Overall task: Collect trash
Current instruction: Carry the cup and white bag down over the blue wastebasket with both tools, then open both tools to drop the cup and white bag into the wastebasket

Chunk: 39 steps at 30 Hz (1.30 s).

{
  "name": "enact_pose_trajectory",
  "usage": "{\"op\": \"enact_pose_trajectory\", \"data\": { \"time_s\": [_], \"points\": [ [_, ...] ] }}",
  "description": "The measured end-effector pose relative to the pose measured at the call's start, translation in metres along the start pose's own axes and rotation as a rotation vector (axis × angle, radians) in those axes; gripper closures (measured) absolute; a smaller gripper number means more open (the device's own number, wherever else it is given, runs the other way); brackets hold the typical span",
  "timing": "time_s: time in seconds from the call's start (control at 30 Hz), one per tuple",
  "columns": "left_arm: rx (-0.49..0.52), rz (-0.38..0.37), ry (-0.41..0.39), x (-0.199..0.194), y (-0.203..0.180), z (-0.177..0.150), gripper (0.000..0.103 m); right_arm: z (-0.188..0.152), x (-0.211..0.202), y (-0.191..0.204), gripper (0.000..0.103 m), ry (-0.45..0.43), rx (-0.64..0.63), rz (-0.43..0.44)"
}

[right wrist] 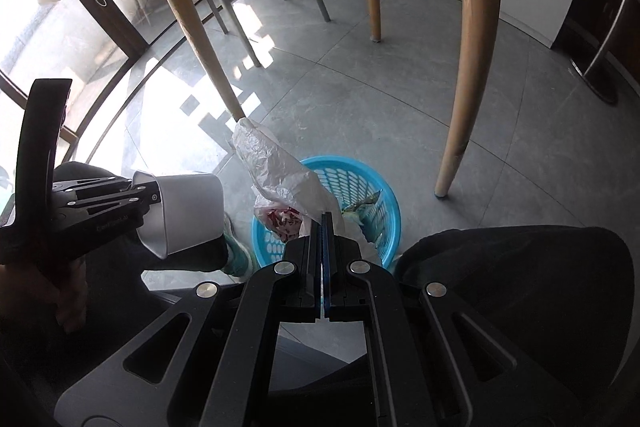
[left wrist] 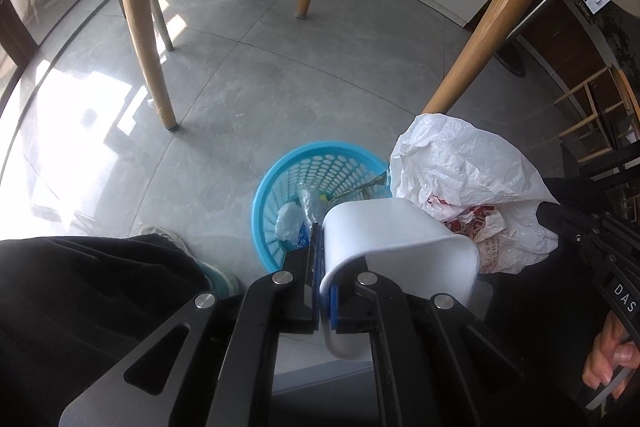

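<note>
Mid-drop: left gripper [left wrist: 320, 267] clamped on white cup [left wrist: 400, 243], right gripper [right wrist: 323, 247] pinching plastic bag [right wrist: 276, 167], both above blue basket [left wrist: 276, 179], lower centre. Next: release both.

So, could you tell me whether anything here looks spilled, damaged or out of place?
Nothing stands out. The blue basket stands upright with trash inside; the cup and crumpled bag are both held in the grippers above it.
</note>
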<state>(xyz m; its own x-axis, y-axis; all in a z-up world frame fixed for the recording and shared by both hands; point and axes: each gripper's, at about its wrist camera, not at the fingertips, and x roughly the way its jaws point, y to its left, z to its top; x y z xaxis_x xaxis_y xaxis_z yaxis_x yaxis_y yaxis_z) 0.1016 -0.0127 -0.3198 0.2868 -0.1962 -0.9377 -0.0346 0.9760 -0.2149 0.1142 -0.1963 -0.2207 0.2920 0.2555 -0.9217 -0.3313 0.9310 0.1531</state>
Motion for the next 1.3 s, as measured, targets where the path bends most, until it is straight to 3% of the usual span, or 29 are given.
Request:
{"op": "enact_pose_trajectory", "data": {
  "time_s": [0.23,0.77,1.1,1.3],
  "points": [
    [-0.11,-0.026,0.094,0.043,0.019,0.008,0.101,0.007,0.042,-0.006,0.103,0.066,0.032,-0.031],
    [-0.074,0.059,0.18,0.103,0.015,0.022,0.101,0.013,0.136,-0.023,0.103,0.252,0.124,-0.035],
    [-0.07,0.043,0.252,0.138,0.016,0.025,0.101,0.006,0.193,-0.042,0.103,0.346,0.211,-0.031],
    [-0.063,0.044,0.265,0.143,0.015,0.024,0.101,0.002,0.204,-0.055,0.103,0.367,0.267,-0.008]
  ]
}}
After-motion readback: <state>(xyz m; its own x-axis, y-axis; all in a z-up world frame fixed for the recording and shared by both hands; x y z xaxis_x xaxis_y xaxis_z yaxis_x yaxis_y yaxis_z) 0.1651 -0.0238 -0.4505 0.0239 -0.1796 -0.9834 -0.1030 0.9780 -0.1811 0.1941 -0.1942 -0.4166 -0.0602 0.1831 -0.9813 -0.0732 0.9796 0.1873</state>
